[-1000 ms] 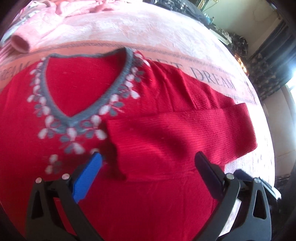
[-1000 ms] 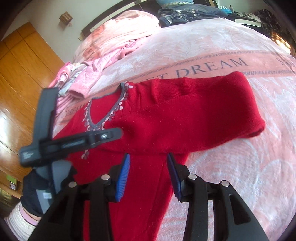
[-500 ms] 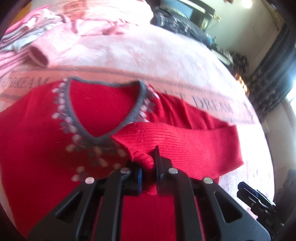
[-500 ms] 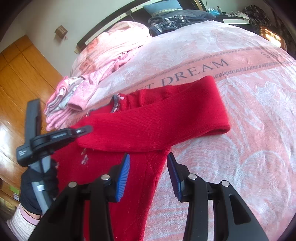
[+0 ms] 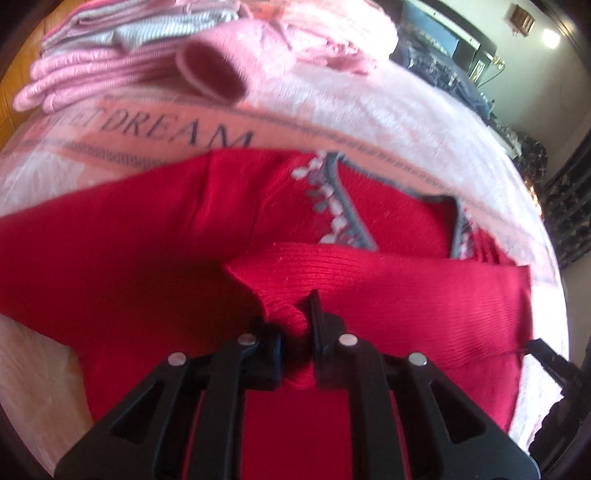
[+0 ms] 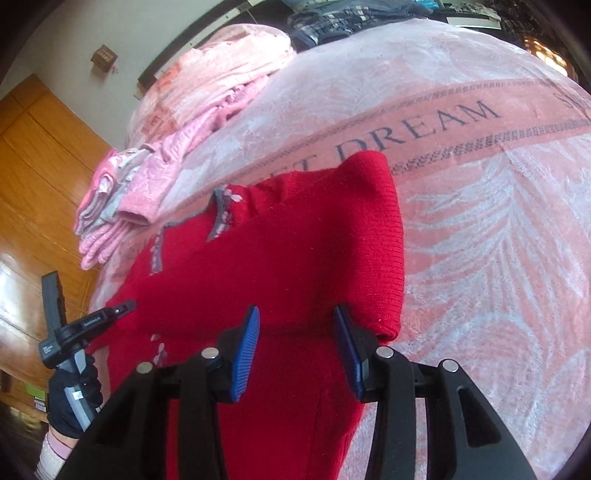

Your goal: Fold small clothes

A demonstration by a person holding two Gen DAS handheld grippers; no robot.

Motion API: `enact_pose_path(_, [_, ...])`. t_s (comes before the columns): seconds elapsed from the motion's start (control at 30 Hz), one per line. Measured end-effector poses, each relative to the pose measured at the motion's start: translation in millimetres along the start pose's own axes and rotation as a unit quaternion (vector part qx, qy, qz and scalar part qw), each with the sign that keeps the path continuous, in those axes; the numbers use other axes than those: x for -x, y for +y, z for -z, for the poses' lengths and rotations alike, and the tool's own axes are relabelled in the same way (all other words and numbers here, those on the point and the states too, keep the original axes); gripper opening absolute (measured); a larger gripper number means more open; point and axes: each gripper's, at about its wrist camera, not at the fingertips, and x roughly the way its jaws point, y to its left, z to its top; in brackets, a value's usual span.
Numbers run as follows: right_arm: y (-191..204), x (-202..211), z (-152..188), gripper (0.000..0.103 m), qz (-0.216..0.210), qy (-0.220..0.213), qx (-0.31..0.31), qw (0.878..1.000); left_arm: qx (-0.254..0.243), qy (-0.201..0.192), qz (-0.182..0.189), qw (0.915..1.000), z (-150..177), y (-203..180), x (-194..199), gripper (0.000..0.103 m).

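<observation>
A bed is covered by a pink blanket (image 6: 480,192) lettered "DREAM". Wooden panelling (image 6: 40,177) is seen at left, a pale wall (image 6: 147,26) at upper left.

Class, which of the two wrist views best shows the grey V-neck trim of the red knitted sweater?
The left wrist view: the grey V-neck trim shows both edges, with white flecks. The right wrist view shows it smaller and partly covered by the folded red sleeve.
</observation>
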Motion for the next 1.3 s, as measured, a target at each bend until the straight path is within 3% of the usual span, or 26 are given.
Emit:
enact_pose_path(0.1, [-11, -12, 4, 0.04, 0.004, 0.016, -0.018, 1.0, -0.011, -0.007, 0.003, 0.9999, 9, 7, -12, 0.019])
enact_pose_path(0.23, [-6, -7, 5, 0.041, 0.014, 0.03, -0.001, 0.999, -0.01, -0.01, -0.003, 0.9999, 2, 11, 7, 0.025])
enact_pose_path(0.37, [14, 11, -2, 0.049, 0.003, 0.002, 0.016, 1.0, -0.01, -0.05, 0.036, 0.998, -6, -1, 39, 0.036])
enact_pose_path(0.5, [30, 0, -8, 0.049, 0.007, 0.01, 0.024, 1.0, -0.028, -0.017, 0.082, 0.9961, -5, -30, 29, 0.04])
enact_pose_path(0.6, [24, -21, -5, 0.049, 0.039, 0.035, 0.019, 0.998, -0.031, 0.013, 0.057, 0.9978, 0, -36, 1, 0.04])
enact_pose_path(0.67, [16, -27, 0, 0.048, 0.034, 0.038, 0.011, 0.999, -0.026, 0.033, 0.037, 0.9984, 6, -29, -19, 0.039])
enact_pose_path(0.9, [26, -20, -1, 0.05, 0.04, 0.035, 0.012, 0.999, -0.045, 0.026, 0.042, 0.9977, 8, -22, -16, 0.038])
enact_pose_path(1.07, [47, 8, 14, 0.06, 0.02, 0.021, 0.032, 0.999, -0.021, -0.005, 0.05, 0.9985, 20, 29, 30, 0.064])
enact_pose_path(1.2, [64, 11, 32, 0.06, 0.017, 0.04, 0.061, 0.997, 0.04, -0.007, 0.016, 0.999, 37, 122, 62, 0.064])
enact_pose_path(1.3, [77, 7, 42, 0.06, 0.015, 0.048, 0.074, 0.996, 0.111, -0.012, -0.014, 0.9936, 51, 199, 81, 0.063])
